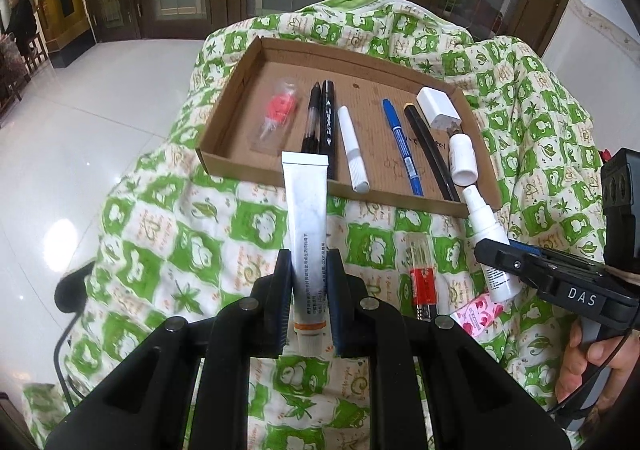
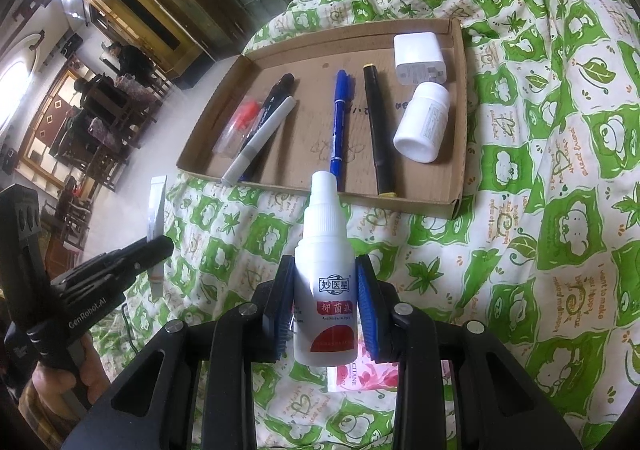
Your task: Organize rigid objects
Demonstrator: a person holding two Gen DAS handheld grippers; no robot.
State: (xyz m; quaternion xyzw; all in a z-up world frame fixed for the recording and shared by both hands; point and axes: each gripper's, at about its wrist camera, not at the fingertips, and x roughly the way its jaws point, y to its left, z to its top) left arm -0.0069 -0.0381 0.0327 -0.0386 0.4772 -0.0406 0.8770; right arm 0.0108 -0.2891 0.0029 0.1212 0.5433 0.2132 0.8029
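Observation:
My left gripper (image 1: 309, 270) is shut on a white ointment tube (image 1: 306, 218), held above the green patterned cloth with its flat end over the near rim of the cardboard tray (image 1: 240, 164). My right gripper (image 2: 326, 302) is shut on a white spray bottle (image 2: 325, 262) with a red label, nozzle pointing toward the tray (image 2: 456, 206). The tray holds black pens (image 1: 322, 116), a white marker (image 1: 352, 148), a blue pen (image 1: 402, 146), a black stick (image 1: 430, 148), a white charger (image 1: 438, 108), a white pill bottle (image 2: 422, 122) and a red-tipped item in clear wrap (image 1: 278, 112).
On the cloth near the grippers lie a red-and-clear packet (image 1: 420, 274) and a pink floral sachet (image 2: 360, 374). The quilt (image 2: 560, 170) drapes over a raised surface; white tiled floor (image 1: 80, 130) lies to the left. A person sits by dark furniture far off.

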